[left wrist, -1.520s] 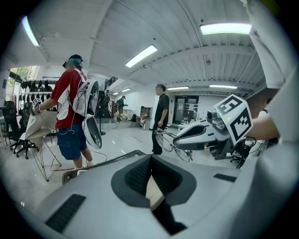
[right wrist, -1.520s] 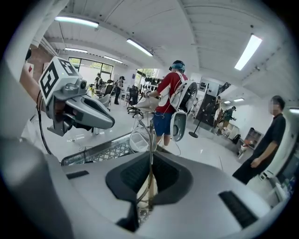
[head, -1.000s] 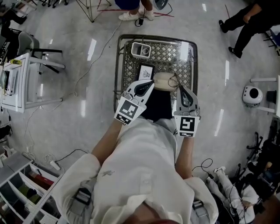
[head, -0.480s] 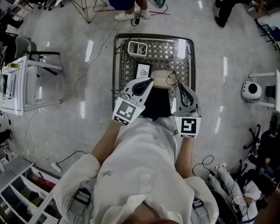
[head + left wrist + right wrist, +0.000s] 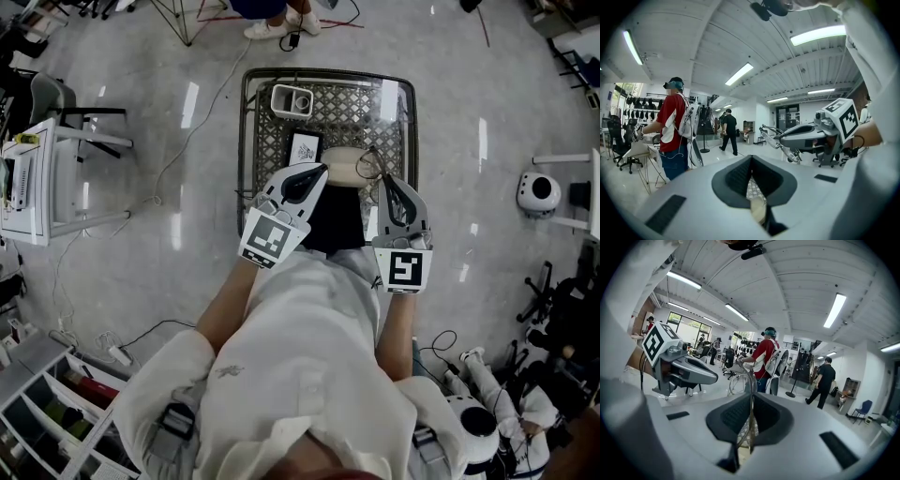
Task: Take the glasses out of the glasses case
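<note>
A beige glasses case is over the mesh table, and my left gripper is shut on its left end. The left gripper view shows a strip of the case through the slit between its jaws, which meet at the tip. The glasses hang just right of the case, outside it, with my right gripper shut on a temple arm. That arm runs up from the closed right jaws, and a lens ring shows beside it. From the left, the glasses stick out of the right gripper.
A white two-hole container stands at the table's far left, and a black card with a white pattern lies before it. A black mat covers the near part. Cables, a white cart and a round white device are on the floor around.
Both grippers have risen slightly with the case and the glasses, keeping their places beside each other. The person walking at the top right has left the head view.
</note>
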`<state>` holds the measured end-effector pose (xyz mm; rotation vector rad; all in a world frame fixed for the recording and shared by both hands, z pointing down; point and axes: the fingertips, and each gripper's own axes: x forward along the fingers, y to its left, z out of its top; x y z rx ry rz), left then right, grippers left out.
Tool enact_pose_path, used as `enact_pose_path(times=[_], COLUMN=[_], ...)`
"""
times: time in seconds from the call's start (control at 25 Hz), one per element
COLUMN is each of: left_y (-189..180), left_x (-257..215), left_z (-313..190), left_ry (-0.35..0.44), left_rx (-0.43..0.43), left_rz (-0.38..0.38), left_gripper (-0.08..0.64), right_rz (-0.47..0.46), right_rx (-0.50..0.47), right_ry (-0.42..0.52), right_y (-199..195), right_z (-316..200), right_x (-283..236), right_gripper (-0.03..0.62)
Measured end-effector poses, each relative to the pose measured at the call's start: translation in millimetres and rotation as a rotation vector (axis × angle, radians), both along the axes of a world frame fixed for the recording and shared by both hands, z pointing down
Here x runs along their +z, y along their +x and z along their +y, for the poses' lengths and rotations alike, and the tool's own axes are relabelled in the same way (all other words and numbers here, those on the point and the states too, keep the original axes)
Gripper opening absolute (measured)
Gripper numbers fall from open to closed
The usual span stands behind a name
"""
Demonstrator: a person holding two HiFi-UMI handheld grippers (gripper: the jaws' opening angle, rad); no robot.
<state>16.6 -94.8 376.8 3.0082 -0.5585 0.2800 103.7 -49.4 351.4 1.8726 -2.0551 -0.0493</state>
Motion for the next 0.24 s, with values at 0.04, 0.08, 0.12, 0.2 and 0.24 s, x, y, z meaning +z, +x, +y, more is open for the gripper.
enact_pose_path(times=[0.04,0.08,0.12,0.2,0.24], left_y=[1.2,2.9,4.8,8.9,10.9], left_x=[0.2,0.7,1.4,3.1,4.1], left_z=[0.0,0.0,-0.1,-0.3,-0.5], left_ry=[0.000,0.000,0.000,-0.002,-0.002], left_rx=[-0.001,-0.003,-0.004,-0.007,-0.008], left_rz=[-0.001,-0.002,-0.003,-0.005,-0.005], left_gripper=[0.012,0.012,0.012,0.012,0.012], right_rz=[0.000,0.002,0.005,0.007,0.007], right_rx=[-0.003,-0.007,-0.011,-0.016,-0.018], right_ry=[-0.001,-0.001,-0.002,-0.002,-0.002], right_y=[0.9,2.0,3.5,7.3,9.2], right_z=[-0.3,-0.7,-1.2,-2.2,-2.7], right_x=[-0.1,-0.4,-0.2,1.1,1.9], right_gripper=[0.018,0.018,0.018,0.018,0.018])
